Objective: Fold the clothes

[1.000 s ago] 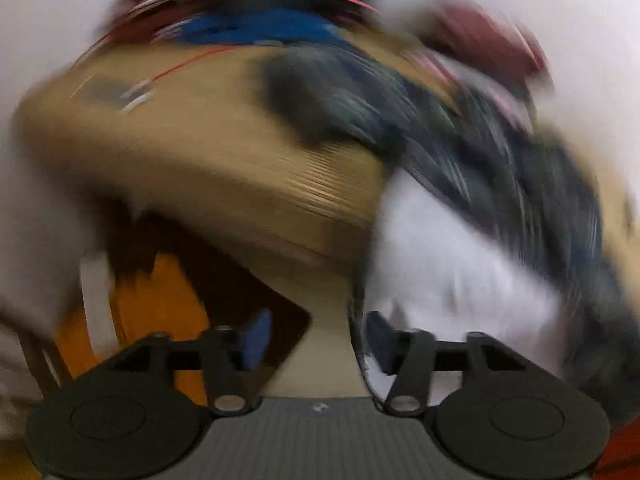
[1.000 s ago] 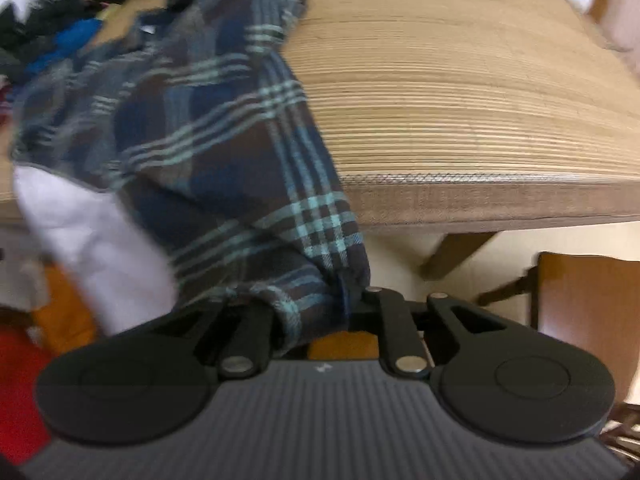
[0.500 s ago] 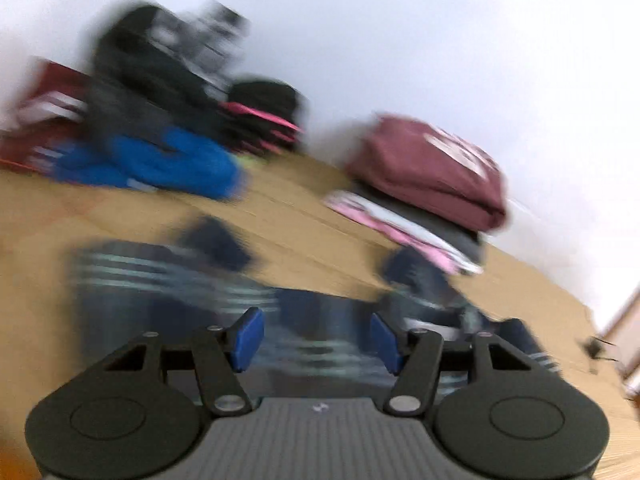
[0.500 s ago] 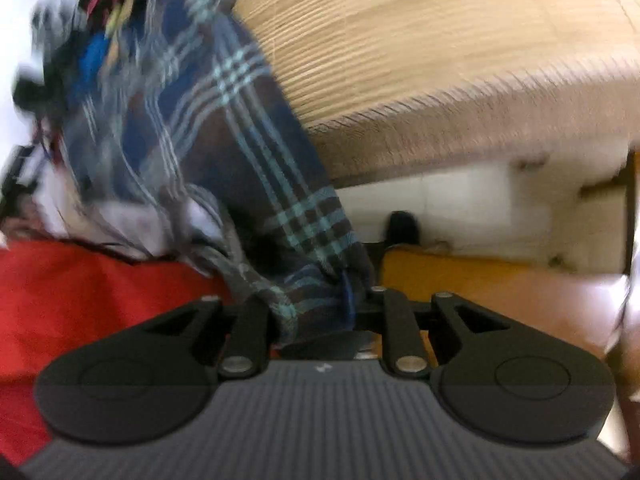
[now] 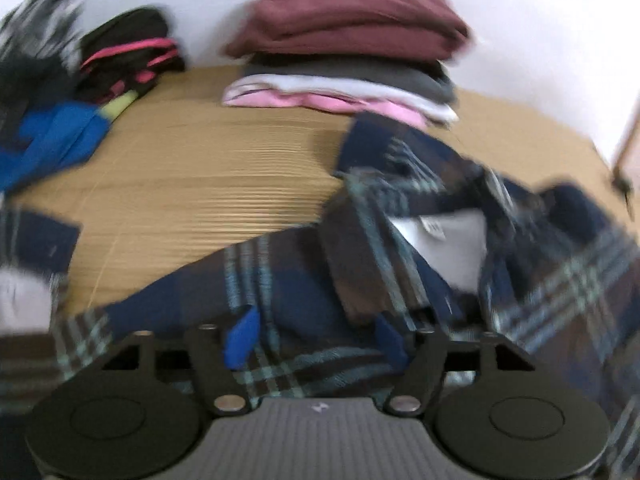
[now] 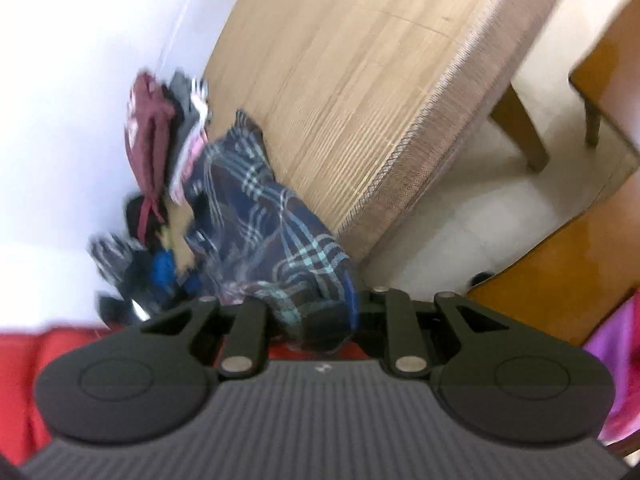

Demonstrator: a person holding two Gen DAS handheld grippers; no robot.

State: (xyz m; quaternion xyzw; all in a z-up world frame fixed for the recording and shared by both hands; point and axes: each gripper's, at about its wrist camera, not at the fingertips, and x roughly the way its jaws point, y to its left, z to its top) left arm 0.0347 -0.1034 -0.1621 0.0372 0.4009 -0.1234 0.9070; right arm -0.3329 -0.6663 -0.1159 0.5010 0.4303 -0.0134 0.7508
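A dark blue plaid shirt (image 5: pixel 304 280) with a white lining lies crumpled on the bamboo-matted table (image 5: pixel 200 184). My left gripper (image 5: pixel 316 338) hovers low over it, and its jaws are opening. The shirt's cloth lies under and between the blue pads (image 5: pixel 240 336), which do not press on it. In the right wrist view the same shirt (image 6: pixel 272 216) trails off the table (image 6: pixel 360 80) edge. My right gripper (image 6: pixel 310 316) is shut on a bunched fold of it, rolled well to one side.
A folded stack topped by a maroon garment (image 5: pixel 348 12) sits at the back against the white wall. Black-and-pink clothes (image 5: pixel 128 52) and a blue garment (image 5: pixel 56 140) lie back left. Off the table edge are a table leg (image 6: pixel 520 128), a wooden chair (image 6: pixel 560 280) and red cloth (image 6: pixel 24 380).
My left gripper has swung from the table's edge to above the plaid shirt, and its jaws stand wider. My right gripper has rolled sideways and lifted a little, still holding the shirt.
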